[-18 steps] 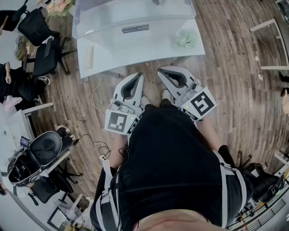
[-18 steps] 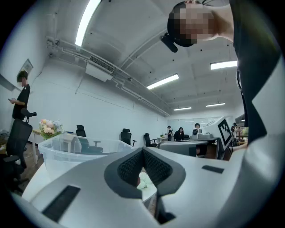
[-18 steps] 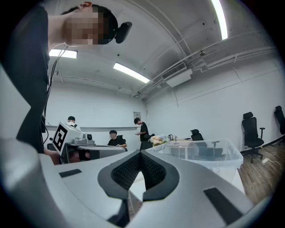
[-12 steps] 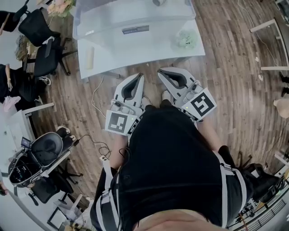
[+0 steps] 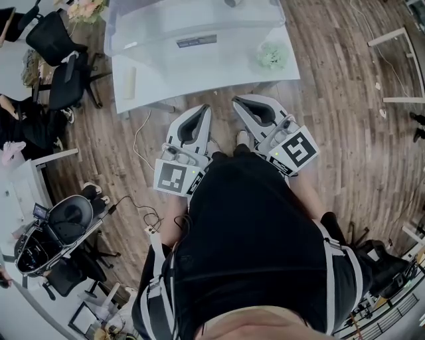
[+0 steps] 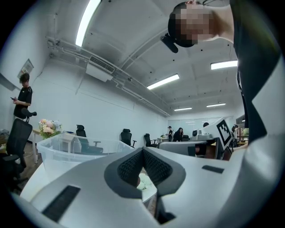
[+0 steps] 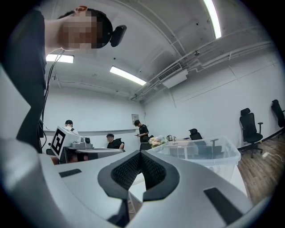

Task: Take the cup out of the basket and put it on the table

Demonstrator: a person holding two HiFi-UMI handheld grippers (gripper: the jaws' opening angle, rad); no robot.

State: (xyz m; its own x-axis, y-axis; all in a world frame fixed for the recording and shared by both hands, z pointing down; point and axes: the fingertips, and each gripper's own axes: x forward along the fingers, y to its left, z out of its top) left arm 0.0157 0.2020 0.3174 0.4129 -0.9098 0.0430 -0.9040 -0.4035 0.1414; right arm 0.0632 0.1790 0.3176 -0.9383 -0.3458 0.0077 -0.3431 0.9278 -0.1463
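Jaws shut and empty on both: left hand-held gripper [image 5: 204, 108] and right hand-held gripper [image 5: 236, 101] sit level, just short of the white bench [image 5: 199, 73]. On the bench's far end, straight ahead, the clear plastic basket [image 5: 149, 30]; cup presumably inside, not discernible. Neither hand nearer.

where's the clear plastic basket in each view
Head view: clear basket at top centre, on the white table.
Left gripper view: lower left.
Right gripper view: right of centre.
Shared landmark: the flower bouquet near it.
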